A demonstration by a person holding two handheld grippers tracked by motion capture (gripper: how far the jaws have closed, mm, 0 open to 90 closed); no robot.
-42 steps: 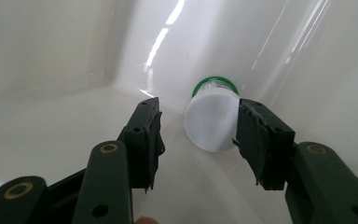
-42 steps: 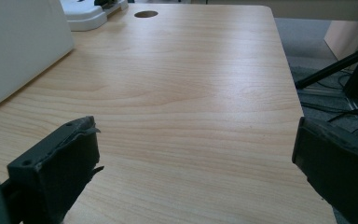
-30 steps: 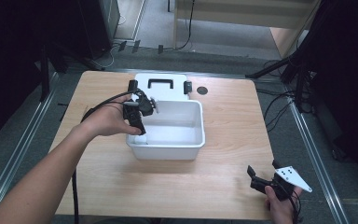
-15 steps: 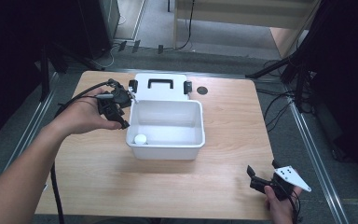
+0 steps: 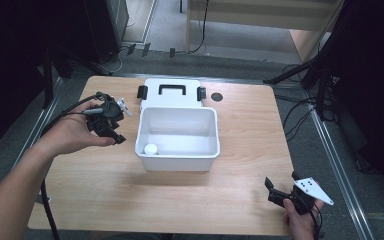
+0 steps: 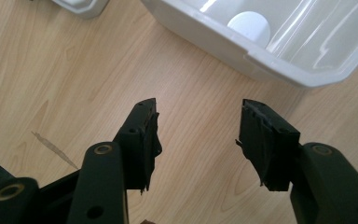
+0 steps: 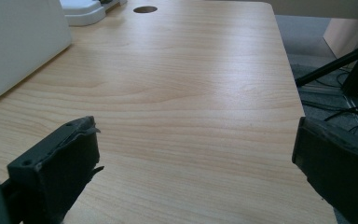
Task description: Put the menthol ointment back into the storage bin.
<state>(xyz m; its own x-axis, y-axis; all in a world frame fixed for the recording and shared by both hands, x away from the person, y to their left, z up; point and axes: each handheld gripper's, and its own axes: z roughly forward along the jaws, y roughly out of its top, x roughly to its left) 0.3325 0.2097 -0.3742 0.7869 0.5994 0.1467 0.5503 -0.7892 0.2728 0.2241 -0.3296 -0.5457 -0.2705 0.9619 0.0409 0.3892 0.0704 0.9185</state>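
A pale wooden table [image 5: 240, 125] with fine straight grain carries a white plastic bin [image 5: 178, 137], rectangular with rounded corners, a smooth glossy inside and a rolled rim. Inside it, at the near-left corner as the high view shows it, lies a small white round object [image 5: 151, 149], flat-topped like a cap; what it is made of cannot be told. Behind the bin, touching or just beside its far wall, lies a white lid [image 5: 172, 92] with a black handle [image 5: 172, 89] in its middle and a black clasp at each end. A small dark round hole [image 5: 217, 96] sits in the tabletop just right of the lid. The left gripper [image 5: 111, 129], matte black with a dark cable trailing off the table's left side, is held in the person's left hand [image 5: 75, 134] just left of the bin, above the wood; its jaws stand apart with nothing between them. The left gripper view brings out the ribbed, frayed faces of those jaws, the bin's rim from close by and the white disc through the bin's opening, and a faint scratch in the wood. The right gripper [image 5: 280, 192] rests near the table's near-right corner, well apart from the bin, with a grey three-cornered plate [image 5: 312, 190] on top; its jaws are spread wide and empty. The right gripper view shows the bin's plain outer wall at its left edge and floor cables beyond the table's edge.
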